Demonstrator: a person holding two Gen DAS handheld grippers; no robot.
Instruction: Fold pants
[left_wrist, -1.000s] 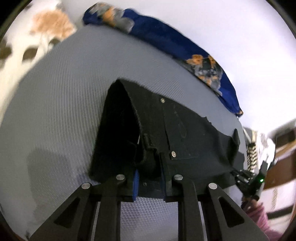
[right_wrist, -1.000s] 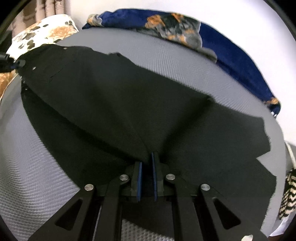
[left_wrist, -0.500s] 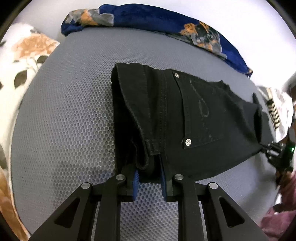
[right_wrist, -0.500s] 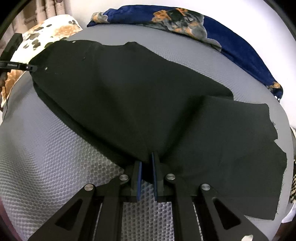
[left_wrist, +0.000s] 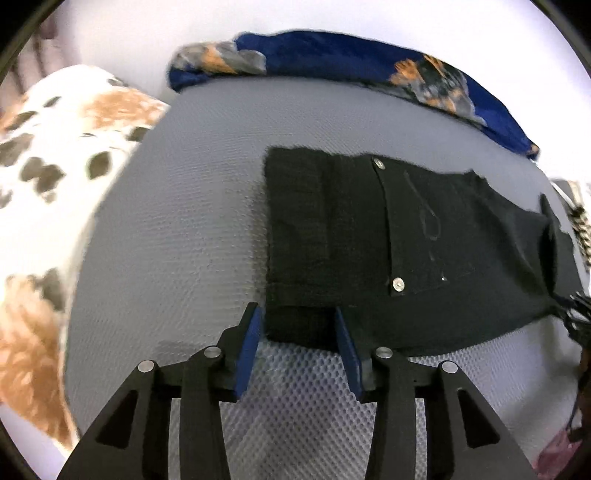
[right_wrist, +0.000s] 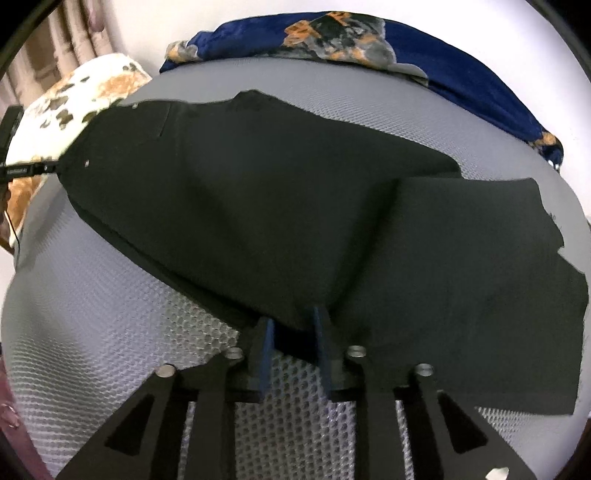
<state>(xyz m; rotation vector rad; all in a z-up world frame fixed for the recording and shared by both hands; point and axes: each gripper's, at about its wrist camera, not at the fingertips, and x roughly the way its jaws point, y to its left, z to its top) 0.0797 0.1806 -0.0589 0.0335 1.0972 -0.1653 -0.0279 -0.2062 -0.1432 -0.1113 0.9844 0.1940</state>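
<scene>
left wrist view: the left gripper (left_wrist: 298, 325) has its jaws spread apart, straddling the near corner of the black pants (left_wrist: 388, 251), which lie flat on the grey mesh surface (left_wrist: 192, 236), stretching toward 3 o'clock; a blue blanket (left_wrist: 369, 70) sits at 12

right wrist view: the right gripper (right_wrist: 293, 325) is parted too, the pants' near edge between its pads, legs spreading toward 3 o'clock

One pair of black pants (left_wrist: 388, 251), two grippers, one blue patterned blanket (left_wrist: 369, 66), one floral pillow (left_wrist: 48, 177), one grey mesh mattress (left_wrist: 184, 221).
</scene>
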